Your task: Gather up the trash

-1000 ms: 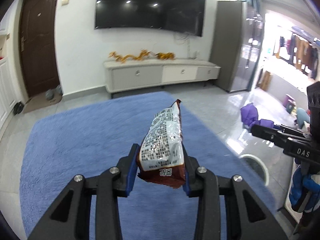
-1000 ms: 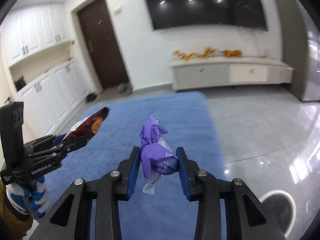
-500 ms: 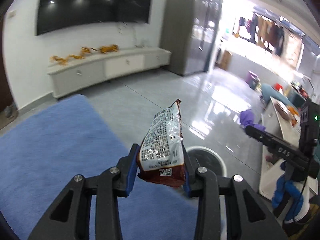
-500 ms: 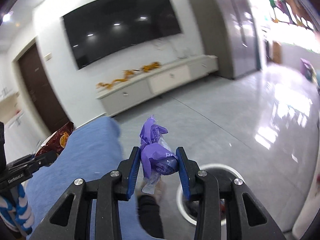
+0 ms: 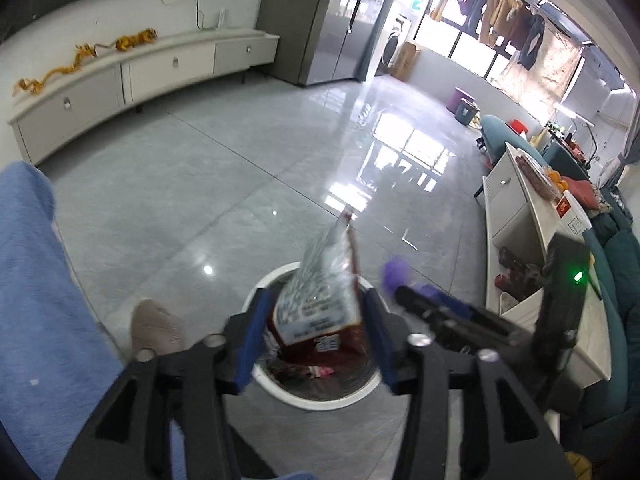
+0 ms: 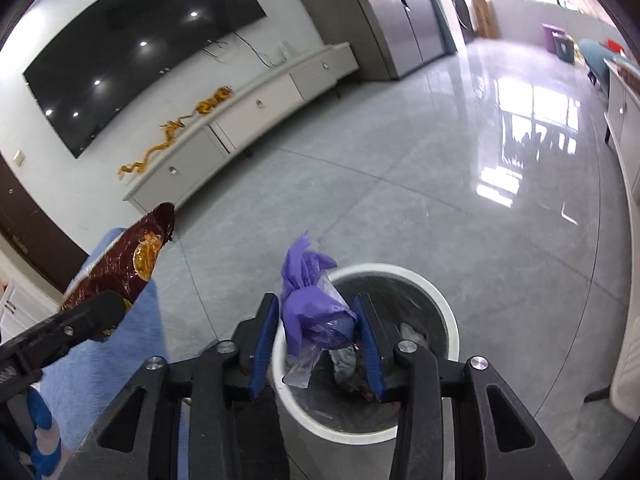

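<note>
Two grippers, both over one round white-rimmed trash bin [image 6: 448, 312] standing on a glossy grey tile floor [image 5: 192, 184].

Left gripper [image 5: 316, 334]: jaws opening, blue pads standing clear of the item on both sides. Between them, a brown snack bag [image 5: 324, 296] with a silver printed back, blurred, upright with its torn top pointing away from the camera, its lower end level with the pads and directly over the bin mouth. No pad contact visible on either side.

Right gripper [image 6: 318, 346]: jaws opening. Between them, a crumpled purple wrapper [image 6: 310, 308] with a clear plastic tail hanging below. A gap shows on the left pad's side; the right pad lies just beside or against the wrapper, contact uncertain. Wrapper sits over the near-left part of the bin's rim.

Bin contents: mixed wrappers and crumpled scraps against a dark liner.

Surroundings: blue carpet [image 5: 36, 300] just beside the bin on the left; a beige-slippered foot [image 5: 154, 330] at the carpet's edge; long white TV cabinet [image 6: 248, 120] along the far wall under a wall-mounted television [image 6: 136, 48].
</note>
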`<state>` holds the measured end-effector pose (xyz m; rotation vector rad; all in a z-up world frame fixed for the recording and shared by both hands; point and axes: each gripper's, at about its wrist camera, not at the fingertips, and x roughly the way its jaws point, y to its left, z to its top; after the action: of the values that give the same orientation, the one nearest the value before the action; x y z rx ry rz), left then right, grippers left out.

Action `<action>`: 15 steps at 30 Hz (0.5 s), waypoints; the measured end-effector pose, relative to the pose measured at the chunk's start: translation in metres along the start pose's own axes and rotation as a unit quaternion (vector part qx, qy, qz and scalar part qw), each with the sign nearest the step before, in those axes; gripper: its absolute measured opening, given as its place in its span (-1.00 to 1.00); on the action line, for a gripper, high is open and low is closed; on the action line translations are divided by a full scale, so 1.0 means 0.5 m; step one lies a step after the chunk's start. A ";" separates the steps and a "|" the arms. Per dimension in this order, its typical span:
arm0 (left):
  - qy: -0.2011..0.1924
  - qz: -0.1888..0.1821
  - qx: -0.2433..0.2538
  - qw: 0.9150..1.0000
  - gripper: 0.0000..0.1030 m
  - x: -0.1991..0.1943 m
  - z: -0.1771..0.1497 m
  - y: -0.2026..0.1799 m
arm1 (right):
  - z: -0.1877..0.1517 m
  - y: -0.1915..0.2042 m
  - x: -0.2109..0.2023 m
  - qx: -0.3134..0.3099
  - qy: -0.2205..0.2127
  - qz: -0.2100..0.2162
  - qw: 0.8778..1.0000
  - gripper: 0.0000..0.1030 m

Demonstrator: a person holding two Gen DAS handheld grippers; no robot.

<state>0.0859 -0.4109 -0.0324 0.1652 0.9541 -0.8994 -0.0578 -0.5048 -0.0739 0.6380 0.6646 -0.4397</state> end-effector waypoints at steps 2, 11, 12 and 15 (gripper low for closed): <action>0.001 -0.002 -0.008 1.000 0.10 0.021 0.003 -0.003 | -0.001 -0.010 0.010 -0.001 0.005 -0.013 1.000 0.04; 0.004 0.022 -0.025 0.999 0.12 0.047 -0.008 0.000 | -0.008 -0.033 0.012 0.009 0.008 -0.033 0.999 0.16; -0.002 0.032 -0.021 0.999 0.12 0.040 -0.011 -0.004 | -0.010 -0.027 0.008 0.006 0.006 -0.034 0.999 0.21; -0.023 0.072 -0.013 0.997 0.12 0.004 -0.019 -0.008 | -0.010 -0.005 -0.009 -0.003 -0.009 -0.038 0.999 0.38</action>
<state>0.0775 -0.4101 -0.0383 0.1872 0.8991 -0.7541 -0.0647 -0.5024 -0.0748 0.6049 0.6742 -0.5131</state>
